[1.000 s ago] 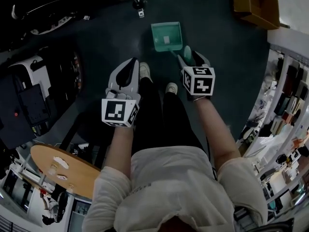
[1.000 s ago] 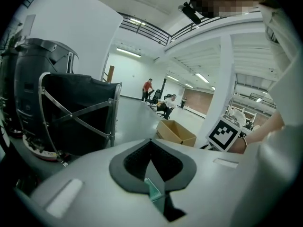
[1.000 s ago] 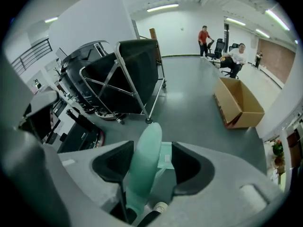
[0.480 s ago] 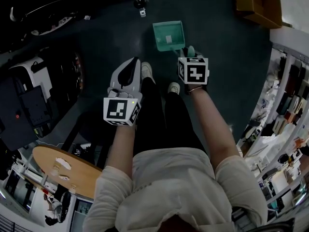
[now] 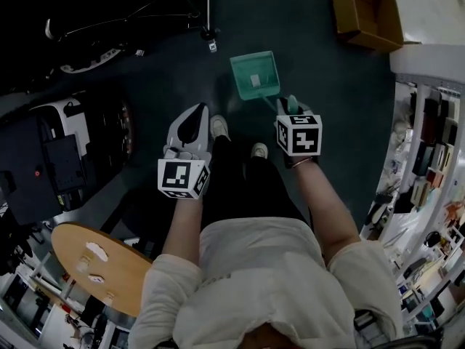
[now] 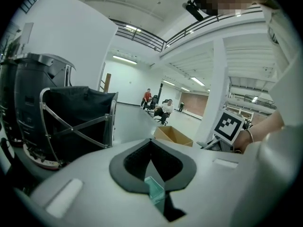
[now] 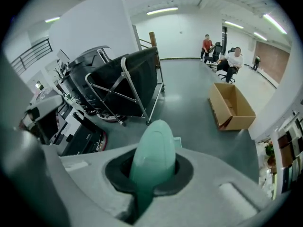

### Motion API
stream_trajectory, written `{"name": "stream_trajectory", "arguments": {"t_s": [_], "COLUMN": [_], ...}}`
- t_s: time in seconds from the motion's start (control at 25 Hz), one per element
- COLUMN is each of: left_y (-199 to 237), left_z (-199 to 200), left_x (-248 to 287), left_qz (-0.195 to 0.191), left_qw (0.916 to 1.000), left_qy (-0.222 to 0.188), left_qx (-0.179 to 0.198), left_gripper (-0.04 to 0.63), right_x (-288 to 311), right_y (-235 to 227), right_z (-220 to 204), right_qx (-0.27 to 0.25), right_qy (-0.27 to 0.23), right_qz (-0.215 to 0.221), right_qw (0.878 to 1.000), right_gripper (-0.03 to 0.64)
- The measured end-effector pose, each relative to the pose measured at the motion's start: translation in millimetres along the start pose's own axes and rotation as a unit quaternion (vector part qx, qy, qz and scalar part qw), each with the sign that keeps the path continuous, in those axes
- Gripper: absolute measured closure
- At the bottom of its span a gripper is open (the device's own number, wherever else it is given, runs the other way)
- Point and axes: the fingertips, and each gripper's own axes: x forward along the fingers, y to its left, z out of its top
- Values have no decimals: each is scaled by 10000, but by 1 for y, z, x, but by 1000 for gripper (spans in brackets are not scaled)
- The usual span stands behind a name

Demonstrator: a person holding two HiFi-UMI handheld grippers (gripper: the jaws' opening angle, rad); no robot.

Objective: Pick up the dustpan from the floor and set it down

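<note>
In the head view, the right gripper (image 5: 292, 110) sits right of centre, its jaws clenched on the handle of the teal dustpan (image 5: 254, 75). The pan reaches from there toward the upper middle of the frame, over the dark floor (image 5: 312, 57). We cannot tell whether the pan's front edge touches the floor. The left gripper (image 5: 195, 110) is left of centre, well apart from the dustpan, with its jaws drawn together to a point and nothing in them. The person's two shoes (image 5: 218, 126) show between the grippers. A cardboard box (image 5: 363, 9) lies at the upper right and a round wooden table (image 5: 98, 264) at the lower left.

In the left gripper view, the left gripper (image 6: 151, 142) has its tips meeting and the hollow between its pads is empty. Through the slit below we glimpse a bit of the dustpan (image 6: 154, 192). The right gripper's marker cube (image 6: 229, 126) is at the right, the cardboard box (image 6: 173, 136) at centre and a black folding cart (image 6: 78, 122) at the left.

In the right gripper view, the right gripper (image 7: 151, 174) has just been closing its jaws. They now clamp the dustpan handle (image 7: 152, 150), whose rounded end stands up out of the pad hollow at lower centre. The cardboard box (image 7: 232, 108) lies at the right and the black folding cart (image 7: 128, 86) at the upper left.
</note>
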Motion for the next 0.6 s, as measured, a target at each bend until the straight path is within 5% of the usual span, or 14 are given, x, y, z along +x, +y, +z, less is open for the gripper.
{"name": "stream_trajectory", "arguments": {"t_s": [0.6], "left_y": [-99], "left_z": [62], "left_x": [-105], "left_qz": [-62], "left_qw": [9935], "left_qy": [-796], "left_qx": [808], "left_gripper": [588], "right_x": [-191], "right_y": [5], "right_z": [-56], "right_qx": [-399], "right_qy": [-673], "right_qz": [352], "right_qw": [9963], "right_gripper": [621]}}
